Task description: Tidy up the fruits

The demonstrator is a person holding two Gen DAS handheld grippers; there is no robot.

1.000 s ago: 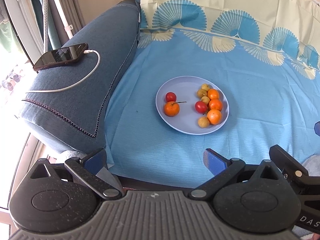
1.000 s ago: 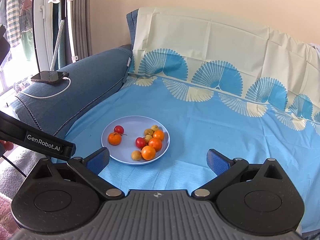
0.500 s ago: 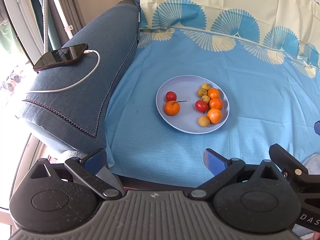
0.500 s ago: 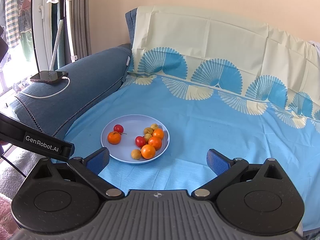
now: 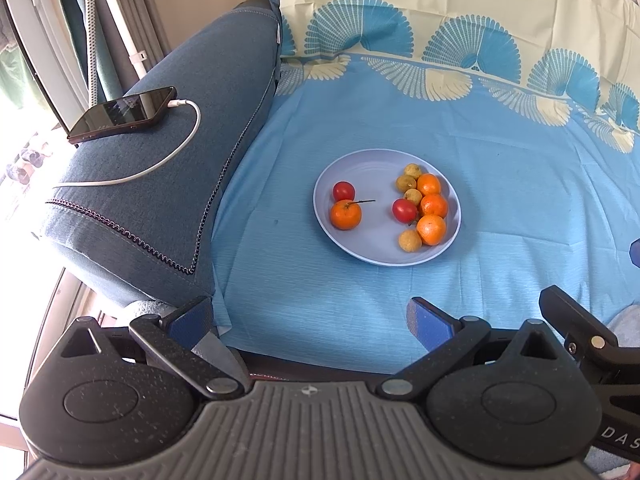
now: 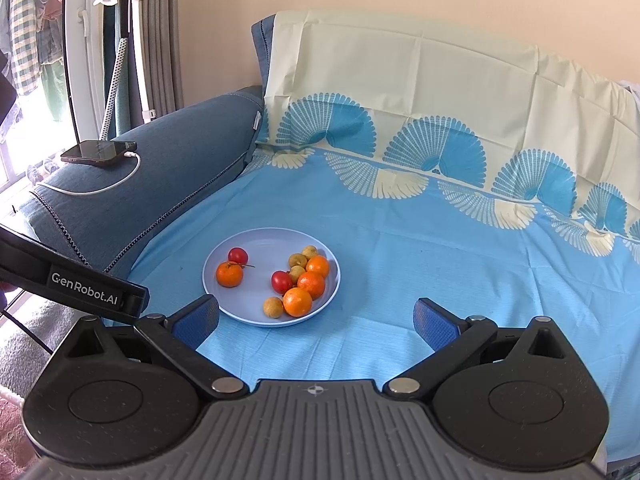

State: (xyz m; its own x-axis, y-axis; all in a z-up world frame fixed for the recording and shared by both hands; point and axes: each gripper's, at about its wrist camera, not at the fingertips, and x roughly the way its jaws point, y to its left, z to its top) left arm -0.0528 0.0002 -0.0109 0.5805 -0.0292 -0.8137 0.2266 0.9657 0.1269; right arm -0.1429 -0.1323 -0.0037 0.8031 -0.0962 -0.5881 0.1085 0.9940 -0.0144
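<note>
Two views show one scene. From the left wrist, the left hand-held gripper [image 5: 310, 318] hangs with its blue-padded fingers spread wide and nothing between them, above the near edge of a sofa seat draped in a blue sheet [image 5: 500, 184]. A pale blue plate [image 5: 360, 168] lies on the sheet toward the middle of the seat. On the plate's left half sit one red fruit [image 5: 344, 191] and one orange [image 5: 345, 214], touching; on its right half cluster three oranges [image 5: 431, 229], another red fruit [image 5: 405, 210] and four small yellowish fruits [image 5: 410, 240]. A phone [image 5: 122, 114] with a white cable [image 5: 160, 164] rests on the sofa's armrest [image 5: 168, 208] at the seat's left edge. From the right wrist, the right hand-held gripper [image 6: 316, 320] is likewise spread and empty, near the seat's front edge, with the plate [image 6: 260, 244] just beyond its left finger [image 6: 198, 320]. Part of the left device [image 6: 80, 286] crosses the left side.
</note>
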